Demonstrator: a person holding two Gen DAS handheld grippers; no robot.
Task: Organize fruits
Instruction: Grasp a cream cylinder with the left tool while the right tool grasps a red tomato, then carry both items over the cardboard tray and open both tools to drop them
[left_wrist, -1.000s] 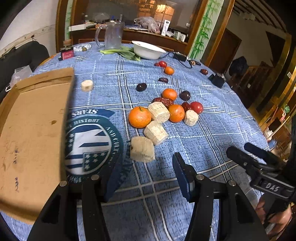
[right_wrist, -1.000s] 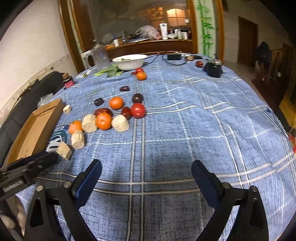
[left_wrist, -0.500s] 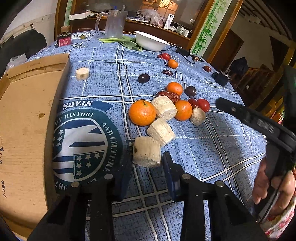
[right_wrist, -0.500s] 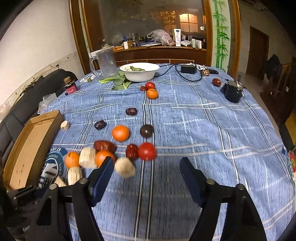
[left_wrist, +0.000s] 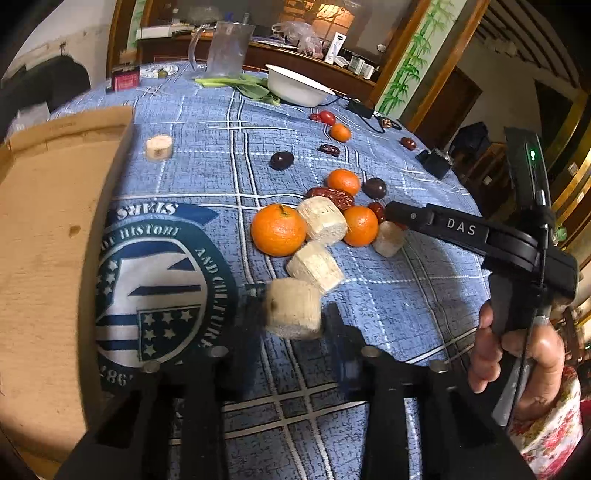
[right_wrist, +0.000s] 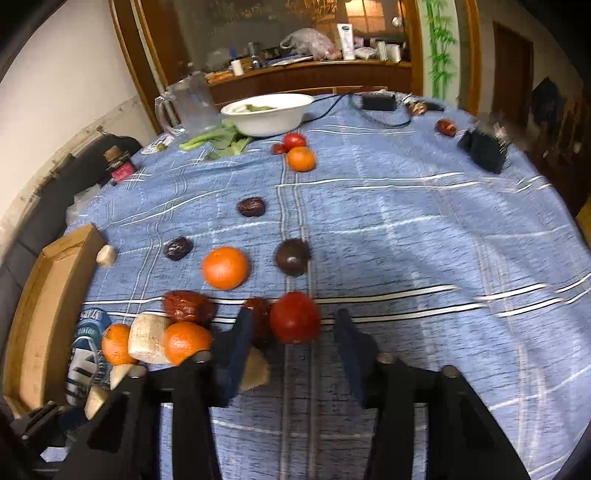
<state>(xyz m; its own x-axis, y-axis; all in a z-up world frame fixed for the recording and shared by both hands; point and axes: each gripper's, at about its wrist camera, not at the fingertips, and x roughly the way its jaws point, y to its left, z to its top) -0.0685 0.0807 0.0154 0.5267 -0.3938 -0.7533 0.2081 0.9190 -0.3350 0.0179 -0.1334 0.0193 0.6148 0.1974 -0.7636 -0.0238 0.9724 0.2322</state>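
Observation:
Fruit lies in a cluster on the blue checked tablecloth (left_wrist: 388, 295). My left gripper (left_wrist: 291, 317) has its jaws around a pale sugarcane chunk (left_wrist: 293, 308), close on both sides; contact is blurred. A large orange (left_wrist: 279, 229), two more pale chunks (left_wrist: 321, 219) (left_wrist: 314, 264) and a smaller orange (left_wrist: 360, 226) lie just beyond. My right gripper (right_wrist: 293, 326) is open around a red tomato (right_wrist: 295, 317), with a dark red date (right_wrist: 258, 315) by its left finger. It shows in the left wrist view (left_wrist: 391, 214) reaching into the cluster.
An open cardboard box (left_wrist: 44, 229) stands at the left. More oranges (right_wrist: 225, 267), dates (right_wrist: 251, 206) and a dark round fruit (right_wrist: 293, 256) are scattered farther back. A white bowl (right_wrist: 271, 112), greens, a glass jug (right_wrist: 188, 101) and a black charger (right_wrist: 482, 149) stand at the far edge.
My left gripper has moved forward and narrowed around the nearest pale chunk. My right gripper has moved forward and down, so the tomato now sits between its fingers.

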